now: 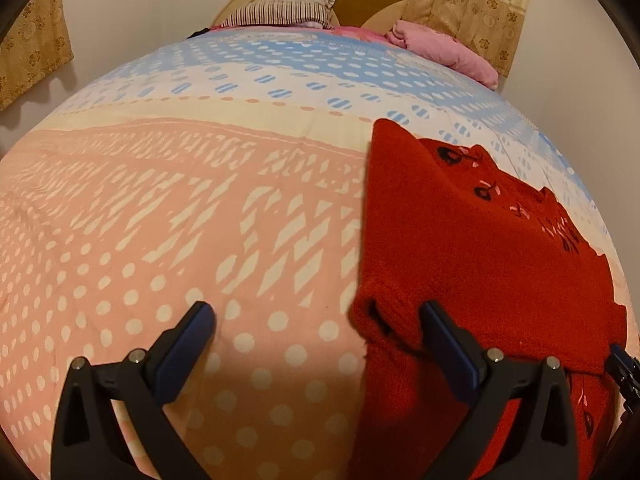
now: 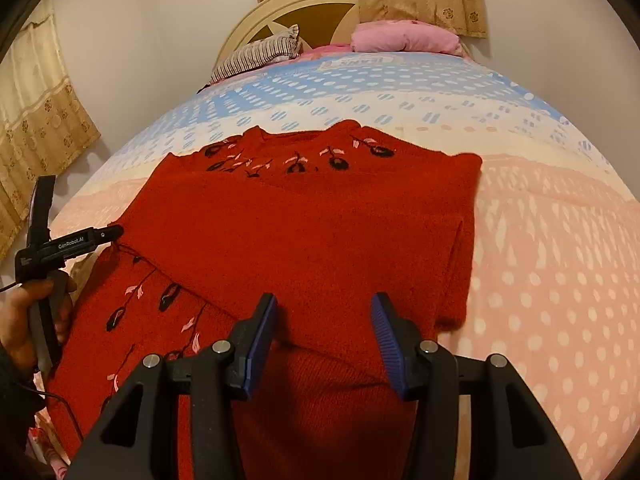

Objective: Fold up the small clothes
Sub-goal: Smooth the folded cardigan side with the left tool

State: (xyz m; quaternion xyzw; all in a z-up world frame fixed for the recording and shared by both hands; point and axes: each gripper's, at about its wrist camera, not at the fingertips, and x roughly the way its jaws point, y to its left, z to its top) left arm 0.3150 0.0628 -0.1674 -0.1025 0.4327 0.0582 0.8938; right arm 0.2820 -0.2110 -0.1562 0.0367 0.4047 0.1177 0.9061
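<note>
A red knit sweater (image 2: 312, 224) with black and pink embroidered flowers lies partly folded on the bed; it also shows in the left wrist view (image 1: 480, 248) at the right. My left gripper (image 1: 316, 320) is open wide and empty, its right finger (image 1: 448, 344) over the sweater's left edge near a folded sleeve cuff, its left finger over the bare cover. My right gripper (image 2: 324, 320) is open and empty, just above the sweater's near part. The left gripper's body (image 2: 44, 240), held by a hand, shows at the left of the right wrist view.
The bed cover (image 1: 160, 240) is pink, cream and blue with dots. At the head are a striped pillow (image 1: 280, 12), a pink pillow (image 2: 404, 38) and a cream headboard (image 2: 296, 4). Patterned curtains (image 2: 40, 128) hang at both sides.
</note>
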